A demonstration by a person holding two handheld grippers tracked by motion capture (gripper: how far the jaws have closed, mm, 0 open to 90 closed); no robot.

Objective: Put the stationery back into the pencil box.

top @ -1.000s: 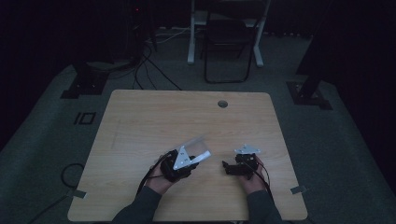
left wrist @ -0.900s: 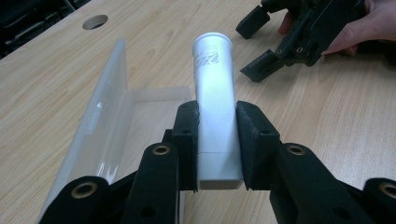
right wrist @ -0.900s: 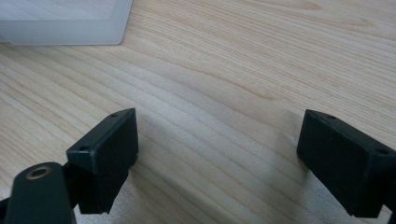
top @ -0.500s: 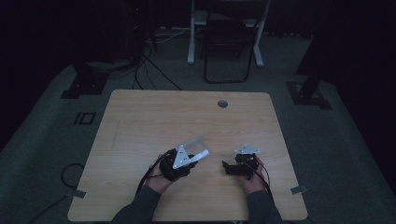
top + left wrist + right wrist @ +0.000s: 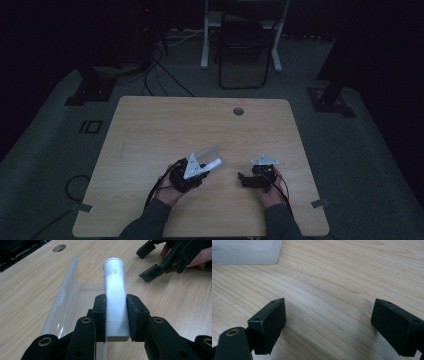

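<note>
While both hands rest low on the table's near half, the scene reads outward from the tongs like this:

Left gripper [image 5: 116,315]: its two black jaws are clamped on a white tube, pads pressed flat against the tube's sides near its base.
White tube [image 5: 115,287]: smooth and cylindrical, with small printed text near its far end; it runs straight out from between the left jaws, away from the hand, its open round rim at the far tip.
Clear plastic case [image 5: 66,297]: a translucent, long shallow box lying open on the table, just beside and partly under the tube; one long wall stands up on the left of the jaws in the left gripper view.
Left gripper from above [image 5: 200,167]: held in the person's left hand [image 5: 172,187], with a grey three-cornered plate on top; the tube and case reach out beyond it.
Right gripper [image 5: 328,322]: jaws stand wide apart with bare wood between them, nothing held.
Right gripper from above [image 5: 245,179]: in the person's right hand [image 5: 270,187], near the left gripper but not touching it, its jaws turned toward the case.
Case corner ahead of the right jaws [image 5: 247,251]: pale and frosted, well beyond them.
Table [image 5: 165,125]: light wood, with a round hole [image 5: 238,111] far off at its back edge.
</note>
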